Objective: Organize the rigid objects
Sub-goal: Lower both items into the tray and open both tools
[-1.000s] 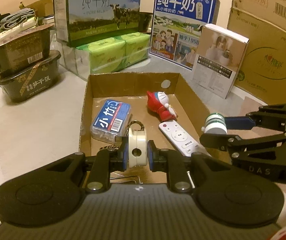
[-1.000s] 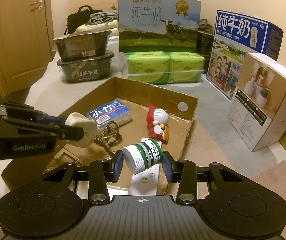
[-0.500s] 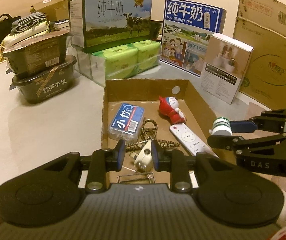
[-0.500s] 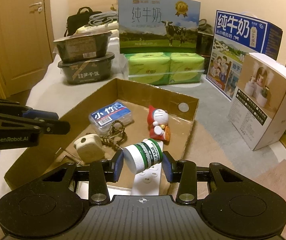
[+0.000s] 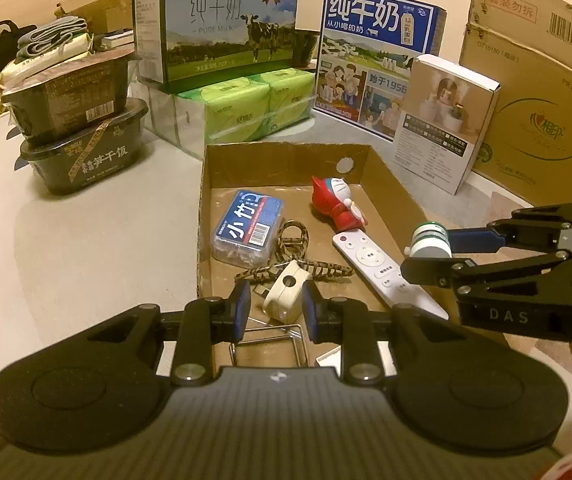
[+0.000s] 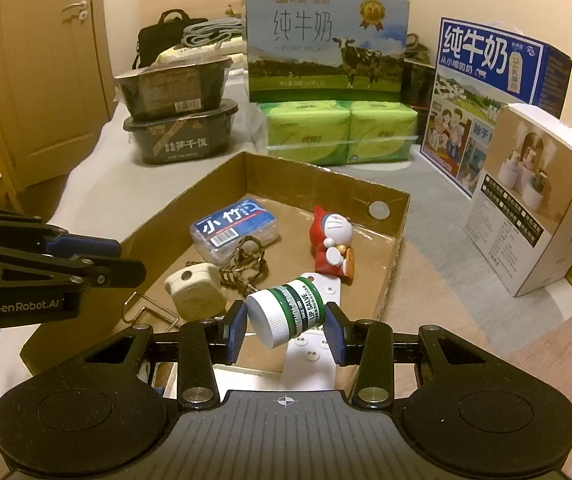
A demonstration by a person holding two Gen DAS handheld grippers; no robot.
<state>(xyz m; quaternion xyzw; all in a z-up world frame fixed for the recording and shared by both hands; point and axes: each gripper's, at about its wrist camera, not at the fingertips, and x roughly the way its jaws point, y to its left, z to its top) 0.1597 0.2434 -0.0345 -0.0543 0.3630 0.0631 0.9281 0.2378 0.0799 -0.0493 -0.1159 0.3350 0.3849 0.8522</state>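
Note:
A shallow cardboard tray point(image 5: 390, 184) point(image 6: 189, 196) holds a blue toothpick box point(image 5: 247, 228), a red Doraemon toy point(image 5: 338, 204), a white remote point(image 5: 374, 264), a braided strap point(image 5: 298, 268), metal clips point(image 5: 269, 336) and a cream plug adapter point(image 5: 286, 292) point(image 6: 195, 292). My left gripper point(image 5: 275, 310) is open, and the adapter lies in the tray between its fingers. My right gripper point(image 6: 283, 330) is shut on a green-and-white lip salve jar point(image 6: 286, 312) point(image 5: 430, 240), held above the tray's near right corner.
Two stacked black meal bowls point(image 5: 77, 128) stand at the left. Green tissue packs point(image 5: 241, 108) under a milk carton point(image 5: 221, 24), a blue milk box point(image 5: 374, 56), a humidifier box point(image 5: 442, 116) and large cardboard cartons point(image 5: 538, 92) stand behind and to the right of the tray.
My left gripper let go of the cream adapter, which now lies in the tray, and pulled back and opened. My right gripper still holds the jar in the same place.

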